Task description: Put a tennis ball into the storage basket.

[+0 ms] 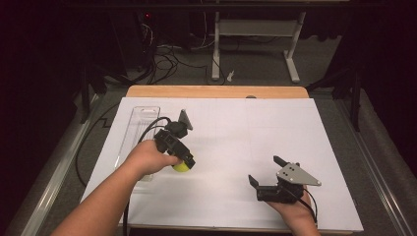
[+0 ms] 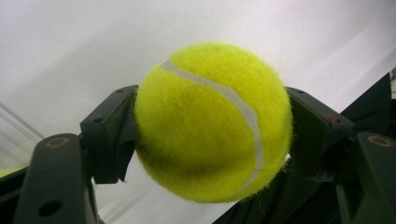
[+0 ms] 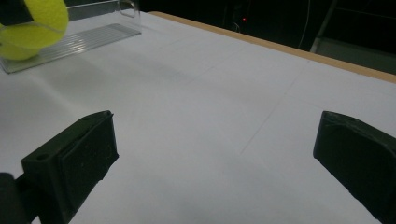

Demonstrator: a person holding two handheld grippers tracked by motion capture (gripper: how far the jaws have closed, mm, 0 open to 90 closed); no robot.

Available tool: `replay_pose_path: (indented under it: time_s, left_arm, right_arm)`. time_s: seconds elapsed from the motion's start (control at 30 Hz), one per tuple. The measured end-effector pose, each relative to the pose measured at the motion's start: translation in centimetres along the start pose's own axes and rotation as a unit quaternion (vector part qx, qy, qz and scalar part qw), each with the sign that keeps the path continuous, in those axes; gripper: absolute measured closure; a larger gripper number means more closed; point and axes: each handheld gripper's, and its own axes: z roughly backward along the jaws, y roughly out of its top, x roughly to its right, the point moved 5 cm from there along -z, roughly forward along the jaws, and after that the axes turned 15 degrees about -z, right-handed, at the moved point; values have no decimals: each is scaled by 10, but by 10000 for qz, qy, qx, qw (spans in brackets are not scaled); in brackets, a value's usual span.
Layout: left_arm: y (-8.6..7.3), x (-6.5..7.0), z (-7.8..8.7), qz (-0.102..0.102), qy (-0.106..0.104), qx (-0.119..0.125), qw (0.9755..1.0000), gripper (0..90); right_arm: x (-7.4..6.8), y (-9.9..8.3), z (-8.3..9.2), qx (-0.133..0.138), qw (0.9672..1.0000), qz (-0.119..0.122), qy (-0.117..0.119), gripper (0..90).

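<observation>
My left hand-held gripper (image 2: pixel 212 140) is clamped on the tennis ball (image 2: pixel 212 123), pads pressing both sides. My right hand-held gripper (image 3: pixel 215 154) gapes wide, holding nothing above the bench (image 3: pixel 210 93).

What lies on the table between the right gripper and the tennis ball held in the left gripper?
Nothing: in the high view, bare white table runs from the open right gripper to the tennis ball clamped in the left gripper.

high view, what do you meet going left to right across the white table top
clear ridged plastic tray → yellow felt tennis ball held in the left black tongs → right black tongs, open on nothing
</observation>
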Motion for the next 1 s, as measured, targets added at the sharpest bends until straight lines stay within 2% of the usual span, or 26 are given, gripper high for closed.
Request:
replay_pose_path:
  time_s: [0.23, 0.37, 0.57, 0.77, 1.0]
  left_arm:
    - [-5, -5, 5, 51, 105, -35, 9999, 266]
    - [-9, -9, 10, 142, 126, -8, 9998, 266]
    - [-16, -18, 18, 268, 110, 84, 9995, 267]
    - [-25, -26, 21, 363, 211, 23, 9991, 266]
    - [-35, -36, 28, 516, 276, 22, 9983, 266]
  right_arm:
    - [10, -3, 4, 166, 9997, -185, -34, 2]
    - [12, -3, 7, 235, 9995, -184, -54, 2]
    - [8, -4, 7, 262, 9996, -119, -9, 2]
    - [4, -5, 7, 259, 9996, -117, 75, 2]
    - [5, -4, 8, 276, 9995, -102, 63, 2]
